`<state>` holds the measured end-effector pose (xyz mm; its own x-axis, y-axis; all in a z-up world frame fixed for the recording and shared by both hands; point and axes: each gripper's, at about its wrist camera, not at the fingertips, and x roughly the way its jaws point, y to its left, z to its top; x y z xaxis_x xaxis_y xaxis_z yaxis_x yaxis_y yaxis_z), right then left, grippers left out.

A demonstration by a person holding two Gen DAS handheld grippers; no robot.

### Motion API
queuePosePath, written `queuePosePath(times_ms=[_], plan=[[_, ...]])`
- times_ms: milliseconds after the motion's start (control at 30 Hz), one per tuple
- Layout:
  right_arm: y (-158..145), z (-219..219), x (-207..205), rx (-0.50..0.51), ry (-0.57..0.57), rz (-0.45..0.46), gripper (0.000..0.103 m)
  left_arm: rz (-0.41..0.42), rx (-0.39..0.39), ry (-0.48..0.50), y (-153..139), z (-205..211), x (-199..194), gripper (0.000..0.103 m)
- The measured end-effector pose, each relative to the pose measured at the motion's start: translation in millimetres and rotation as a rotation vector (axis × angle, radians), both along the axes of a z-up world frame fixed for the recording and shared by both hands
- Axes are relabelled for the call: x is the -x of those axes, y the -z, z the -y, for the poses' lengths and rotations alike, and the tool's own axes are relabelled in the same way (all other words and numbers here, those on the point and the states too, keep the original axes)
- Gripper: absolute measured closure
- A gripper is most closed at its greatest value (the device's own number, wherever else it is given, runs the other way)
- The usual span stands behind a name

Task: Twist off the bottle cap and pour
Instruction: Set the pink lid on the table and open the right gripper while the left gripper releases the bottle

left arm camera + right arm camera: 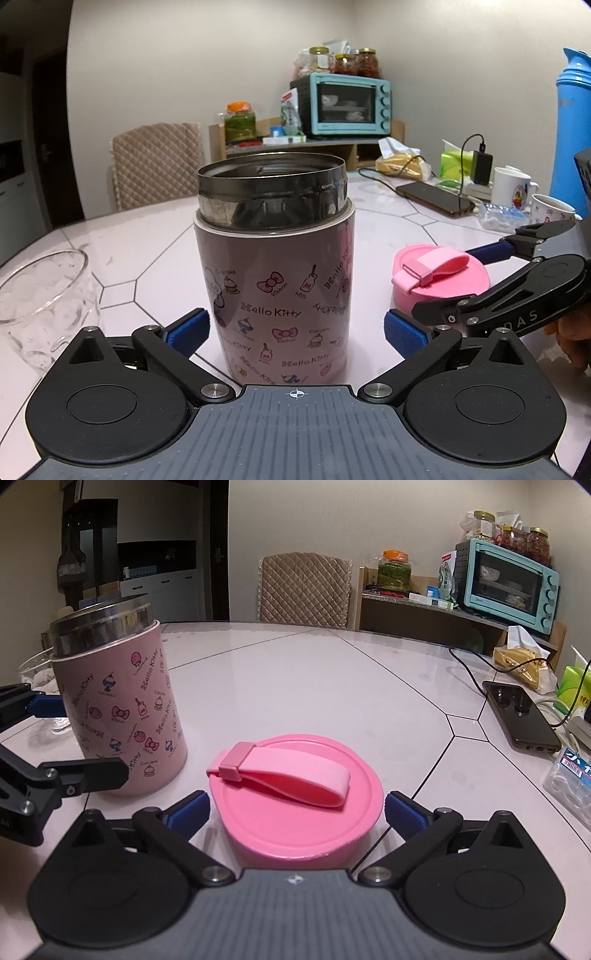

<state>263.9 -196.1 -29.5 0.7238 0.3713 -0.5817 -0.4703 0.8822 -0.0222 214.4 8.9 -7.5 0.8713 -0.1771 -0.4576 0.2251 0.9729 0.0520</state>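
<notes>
A pink Hello Kitty bottle (277, 288) with a bare steel neck stands upright and uncapped on the table. My left gripper (295, 330) is open around its lower body; its blue pads (188, 328) sit beside the wall, the right one clearly apart from it. The bottle (122, 709) also shows at the left of the right wrist view. Its pink cap (295, 801) with a strap rests flat on the table, and my right gripper (297, 812) stands open around it with small gaps on both sides. The cap (439, 277) lies right of the bottle. A clear glass cup (40, 295) stands at the left.
Along the far right of the white table (314, 686) lie a phone (521, 716) on a cable, mugs (511, 188), tissue packs and a small box. A tall blue jug (572, 140) stands at the right edge. A quilted chair (304, 590) and a teal toaster oven (506, 581) are behind.
</notes>
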Motion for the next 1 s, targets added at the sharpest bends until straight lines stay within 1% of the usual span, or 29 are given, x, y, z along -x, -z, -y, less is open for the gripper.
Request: queuePosePath(times_ms=[433,1000], plan=[[-9,8,7,-0.026,0.006,0.029,0.0,-0.001,-0.022,0.003,1,-3,5,0.0],[-22,24,25,-0.11,0.01,0.049,0.0,0.009,-0.01,0.003,0,-4,14,0.0]])
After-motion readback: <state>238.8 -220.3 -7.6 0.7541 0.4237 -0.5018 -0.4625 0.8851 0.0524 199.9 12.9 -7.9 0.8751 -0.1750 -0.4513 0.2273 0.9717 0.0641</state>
